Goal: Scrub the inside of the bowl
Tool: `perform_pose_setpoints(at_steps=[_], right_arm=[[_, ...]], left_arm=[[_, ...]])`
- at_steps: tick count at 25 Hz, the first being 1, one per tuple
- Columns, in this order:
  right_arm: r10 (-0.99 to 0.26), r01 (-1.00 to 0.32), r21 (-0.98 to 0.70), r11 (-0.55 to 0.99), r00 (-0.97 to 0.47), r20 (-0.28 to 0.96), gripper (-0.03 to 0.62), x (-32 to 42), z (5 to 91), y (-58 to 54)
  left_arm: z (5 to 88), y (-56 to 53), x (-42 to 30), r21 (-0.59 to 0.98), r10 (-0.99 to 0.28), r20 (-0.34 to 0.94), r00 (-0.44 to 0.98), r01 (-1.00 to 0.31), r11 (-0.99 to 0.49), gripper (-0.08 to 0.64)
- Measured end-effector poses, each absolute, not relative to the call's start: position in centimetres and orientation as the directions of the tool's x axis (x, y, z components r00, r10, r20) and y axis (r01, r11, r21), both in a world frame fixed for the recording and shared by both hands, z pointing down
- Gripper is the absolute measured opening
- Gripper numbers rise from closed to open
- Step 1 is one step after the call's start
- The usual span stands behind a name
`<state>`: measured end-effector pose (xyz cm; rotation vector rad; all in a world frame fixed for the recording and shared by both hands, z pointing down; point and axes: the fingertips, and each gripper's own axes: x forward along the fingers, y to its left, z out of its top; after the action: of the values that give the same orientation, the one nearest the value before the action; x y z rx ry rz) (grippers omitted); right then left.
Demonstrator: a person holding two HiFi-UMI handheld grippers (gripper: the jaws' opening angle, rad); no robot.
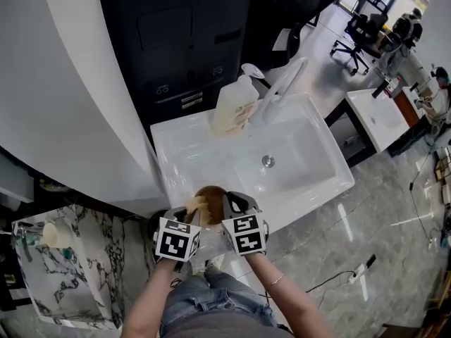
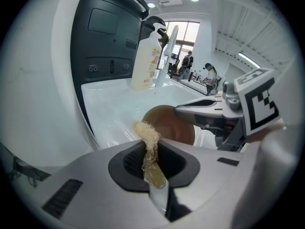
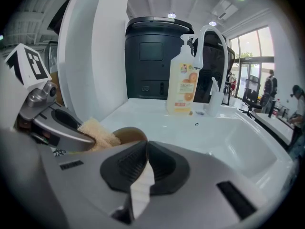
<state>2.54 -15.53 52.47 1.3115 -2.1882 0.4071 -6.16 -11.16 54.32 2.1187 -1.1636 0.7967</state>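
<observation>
A brown bowl (image 1: 211, 194) sits at the front left of the white sink (image 1: 317, 129), near its rim. My left gripper (image 1: 192, 208) is shut on a tan fibrous sponge (image 1: 195, 204), which pokes out over the bowl's left edge. In the left gripper view the sponge (image 2: 148, 144) stands between the pads, with the bowl (image 2: 167, 123) just beyond. My right gripper (image 1: 229, 204) is at the bowl's right edge, and its jaws look shut on the rim. In the right gripper view the bowl (image 3: 127, 136) meets the closed pads and the sponge (image 3: 97, 133) lies to its left.
A soap dispenser bottle (image 1: 235, 106) and a white faucet (image 1: 282, 86) stand at the sink's back edge. The drain (image 1: 268, 161) is in the basin. A dark cabinet rises behind. A marble-topped stand (image 1: 63, 273) is at lower left, and office chairs (image 1: 356, 34) at far right.
</observation>
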Motion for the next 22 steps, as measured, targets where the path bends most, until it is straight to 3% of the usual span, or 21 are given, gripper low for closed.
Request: perform_pose_setpoints(at_steps=[6,16,22], right_arm=[[-0.711,-0.882,0.016,0.47,-0.368,0.6,0.025,2.7,52.6,-15.5],[-0.704,-0.894,0.022,0.448,-0.338,0.625,0.025,3.2,53.3,-16.1],[-0.682,-0.894,0.012,0.447,-0.332,0.651,0.028,3.1,54.1,-16.6]], left_arm=[[53.1,-12.9,-7.7,0.146,-0.583,0.703,0.407,-0.885,-0.441,0.046],[47.7,-15.4,-7.3,0.163,-0.747,0.462,0.478,-0.874,-0.458,0.046],[46.5,-16.1,-6.9,0.166,-0.776,0.401,0.488,-0.871,-0.462,0.046]])
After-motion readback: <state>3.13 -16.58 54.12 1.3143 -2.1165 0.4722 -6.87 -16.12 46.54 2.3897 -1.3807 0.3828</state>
